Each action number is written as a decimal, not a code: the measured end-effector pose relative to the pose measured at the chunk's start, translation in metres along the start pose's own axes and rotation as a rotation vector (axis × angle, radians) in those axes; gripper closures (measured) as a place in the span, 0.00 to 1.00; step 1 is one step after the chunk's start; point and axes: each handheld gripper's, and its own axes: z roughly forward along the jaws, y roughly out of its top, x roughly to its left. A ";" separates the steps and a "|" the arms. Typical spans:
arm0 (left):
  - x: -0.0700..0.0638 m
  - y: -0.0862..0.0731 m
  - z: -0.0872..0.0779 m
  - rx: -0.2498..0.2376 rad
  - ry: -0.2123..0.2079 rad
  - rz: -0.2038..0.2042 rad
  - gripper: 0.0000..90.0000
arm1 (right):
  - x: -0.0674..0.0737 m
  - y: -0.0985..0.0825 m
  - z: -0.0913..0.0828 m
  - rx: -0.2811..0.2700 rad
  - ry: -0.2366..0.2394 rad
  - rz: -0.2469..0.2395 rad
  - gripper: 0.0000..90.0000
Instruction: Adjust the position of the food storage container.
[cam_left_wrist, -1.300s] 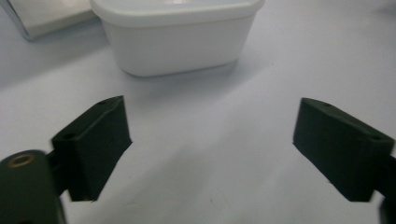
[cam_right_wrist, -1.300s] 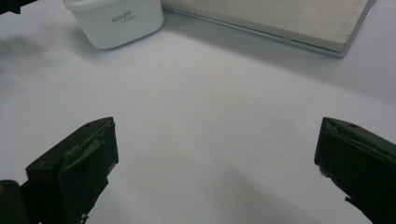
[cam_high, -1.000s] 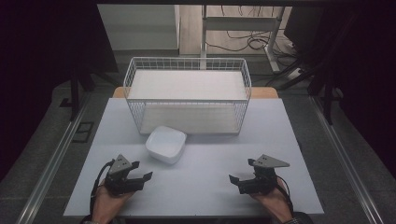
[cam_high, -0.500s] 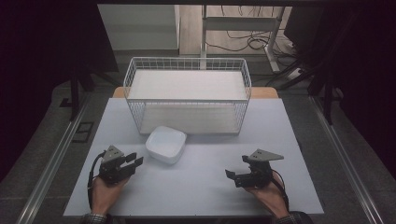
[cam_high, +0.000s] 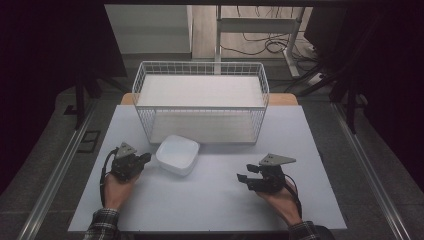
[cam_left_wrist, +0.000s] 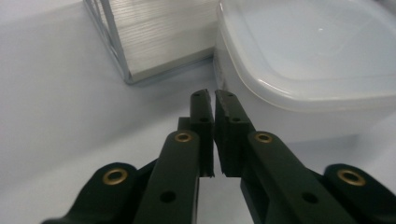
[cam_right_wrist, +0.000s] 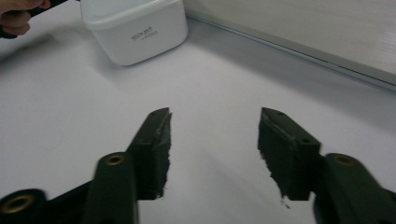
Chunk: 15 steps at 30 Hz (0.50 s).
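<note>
A white lidded plastic box (cam_high: 178, 154) sits on the white table in front of a wire basket (cam_high: 201, 101). My left gripper (cam_high: 144, 158) lies just left of the box (cam_left_wrist: 303, 70), its jaws have just been closing and now stand shut with nothing between them (cam_left_wrist: 213, 100). My right gripper (cam_high: 243, 179) rests at the right front of the table, pointing left toward the box (cam_right_wrist: 135, 28). Its jaws have just been closing but still stand apart, with only bare table between them (cam_right_wrist: 214, 119).
The wire basket (cam_left_wrist: 116, 42) holds a flat white board and stands at the table's far middle. Metal rails run along both table sides. A table leg and cables lie on the floor beyond. A hand (cam_right_wrist: 16, 14) shows at the right gripper view's top left.
My left gripper has moved up and right toward the box and its jaws have shut. My right gripper has shifted slightly left and its jaws have narrowed.
</note>
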 end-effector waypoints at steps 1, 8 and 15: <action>0.001 0.001 0.003 0.004 0.001 0.004 0.98 | 0.000 0.001 0.002 0.005 0.006 -0.003 0.56; 0.006 0.009 0.026 0.021 -0.018 -0.002 1.00 | 0.003 0.018 0.021 0.012 0.040 -0.083 0.83; -0.002 0.013 0.030 0.036 -0.045 0.023 1.00 | 0.008 0.030 0.039 0.026 0.049 -0.120 0.99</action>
